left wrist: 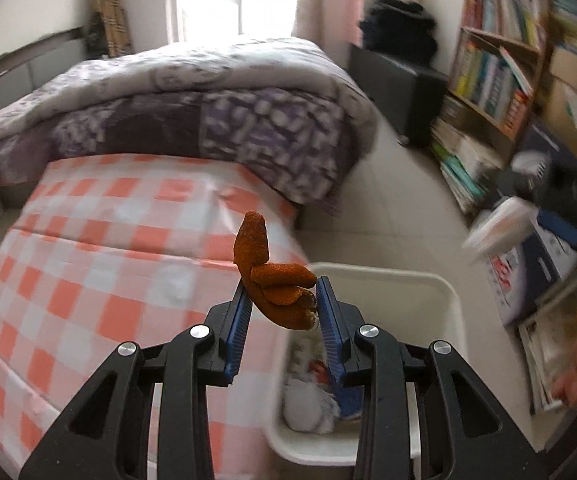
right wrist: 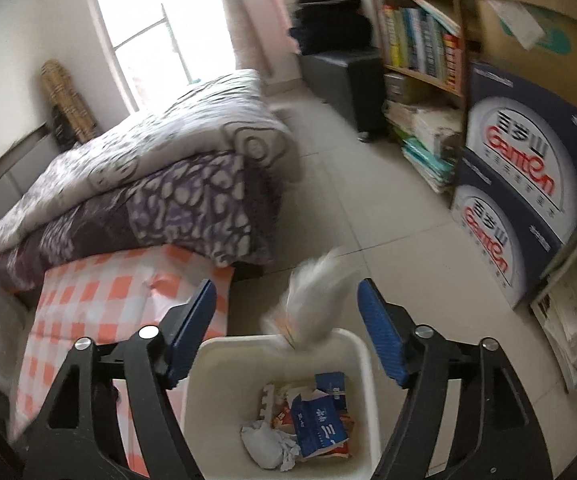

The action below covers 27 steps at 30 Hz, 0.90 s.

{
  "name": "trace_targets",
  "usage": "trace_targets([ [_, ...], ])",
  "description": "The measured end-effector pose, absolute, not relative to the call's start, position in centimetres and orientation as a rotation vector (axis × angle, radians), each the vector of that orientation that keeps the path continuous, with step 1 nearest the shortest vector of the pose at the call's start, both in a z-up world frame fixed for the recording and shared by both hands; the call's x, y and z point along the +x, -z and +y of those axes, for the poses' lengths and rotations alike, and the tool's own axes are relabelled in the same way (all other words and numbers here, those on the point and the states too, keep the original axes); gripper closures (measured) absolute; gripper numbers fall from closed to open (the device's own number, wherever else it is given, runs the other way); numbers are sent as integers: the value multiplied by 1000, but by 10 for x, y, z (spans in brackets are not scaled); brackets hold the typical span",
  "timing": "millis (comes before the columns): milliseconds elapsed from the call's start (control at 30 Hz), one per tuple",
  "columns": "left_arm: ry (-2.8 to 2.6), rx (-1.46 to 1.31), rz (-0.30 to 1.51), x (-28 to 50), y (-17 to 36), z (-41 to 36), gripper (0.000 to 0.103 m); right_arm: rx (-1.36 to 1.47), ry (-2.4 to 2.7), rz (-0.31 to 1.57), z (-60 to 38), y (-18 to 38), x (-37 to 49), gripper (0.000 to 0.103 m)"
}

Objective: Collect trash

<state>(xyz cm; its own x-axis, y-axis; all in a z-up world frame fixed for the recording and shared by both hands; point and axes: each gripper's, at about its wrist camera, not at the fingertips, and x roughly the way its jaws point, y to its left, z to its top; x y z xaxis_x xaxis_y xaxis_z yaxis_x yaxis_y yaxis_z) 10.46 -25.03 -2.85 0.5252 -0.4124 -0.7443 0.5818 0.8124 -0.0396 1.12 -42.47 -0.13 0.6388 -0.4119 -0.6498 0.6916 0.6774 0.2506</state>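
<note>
My left gripper (left wrist: 284, 292) is shut on a piece of orange peel (left wrist: 272, 280), held above the edge of the checkered bed beside the white trash bin (left wrist: 444, 292). My right gripper (right wrist: 286, 300) is open above the same bin (right wrist: 204, 364). A blurred white piece of trash (right wrist: 316, 304) is in the air between its fingers, just over the bin's far rim. The bin holds crumpled paper (right wrist: 264, 444) and a blue carton (right wrist: 316, 424). The right gripper also shows, blurred, in the left wrist view (left wrist: 500, 224).
A bed with an orange-and-white checkered sheet (left wrist: 100, 260) and a folded purple quilt (left wrist: 192, 120) lies left of the bin. A bookshelf (right wrist: 420, 40), stacked blue boxes (right wrist: 528, 176) and piles of paper (right wrist: 568, 320) line the right side. Tiled floor (right wrist: 368, 200) runs between.
</note>
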Motion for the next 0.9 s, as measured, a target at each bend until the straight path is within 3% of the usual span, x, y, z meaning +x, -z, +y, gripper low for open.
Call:
trace_targets([
  [100, 642, 242, 845, 97, 34, -265, 68, 550, 689, 577, -435, 2, 3, 25],
  [333, 705, 235, 871, 85, 35, -280, 44, 591, 726, 554, -451, 2, -11, 17],
  [467, 701, 259, 865, 78, 35, -276, 37, 565, 726, 540, -446, -2, -12, 14],
  [767, 521, 321, 684, 60, 4, -224, 12, 360, 708, 485, -405, -27, -5, 7],
  [900, 403, 341, 609, 55, -13, -193, 9, 343, 653, 480, -379, -40, -6, 7],
])
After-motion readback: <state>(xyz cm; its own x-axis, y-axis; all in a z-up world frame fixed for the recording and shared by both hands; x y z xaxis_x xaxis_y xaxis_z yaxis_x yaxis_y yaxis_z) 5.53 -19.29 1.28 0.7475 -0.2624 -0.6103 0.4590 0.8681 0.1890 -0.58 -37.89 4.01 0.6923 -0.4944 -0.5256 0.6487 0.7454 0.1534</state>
